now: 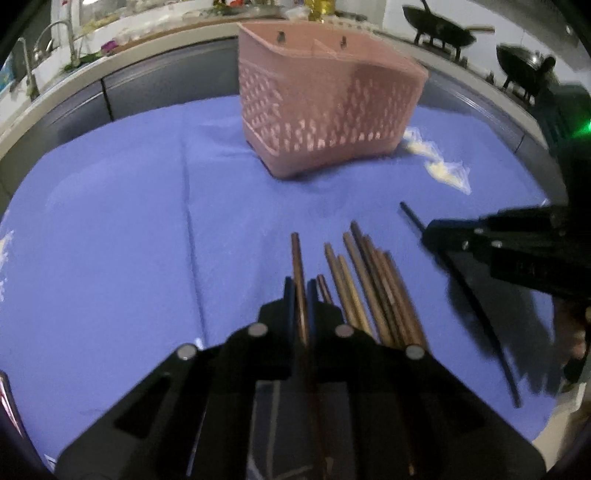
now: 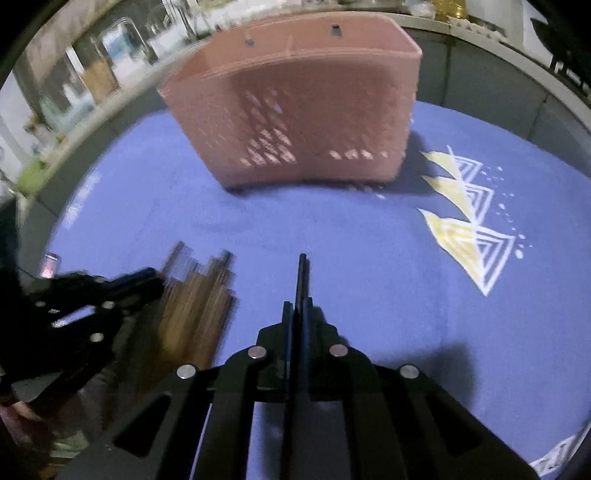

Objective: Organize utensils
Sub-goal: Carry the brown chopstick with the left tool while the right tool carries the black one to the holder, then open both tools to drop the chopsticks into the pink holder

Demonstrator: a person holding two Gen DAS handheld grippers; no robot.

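A pink perforated utensil basket [image 1: 325,110] [image 2: 295,110] with a divider inside stands upright on the blue cloth at the far side. Several brown wooden chopsticks [image 1: 373,288] [image 2: 195,299] lie in a bundle on the cloth just right of my left gripper [image 1: 301,286]. That gripper is shut on a single brown chopstick [image 1: 296,254], which sticks out ahead of the fingertips. My right gripper [image 2: 297,308] is shut on a black chopstick [image 2: 302,275] that points toward the basket. In the left wrist view the right gripper [image 1: 428,232] sits at the right, with the black chopstick [image 1: 410,216] running through it.
The blue cloth [image 1: 129,221] covers the table and carries yellow and white triangle prints [image 2: 465,229] right of the basket. Behind runs a counter with a faucet [image 1: 66,40] at the left and dark woks [image 1: 439,29] on stands at the right.
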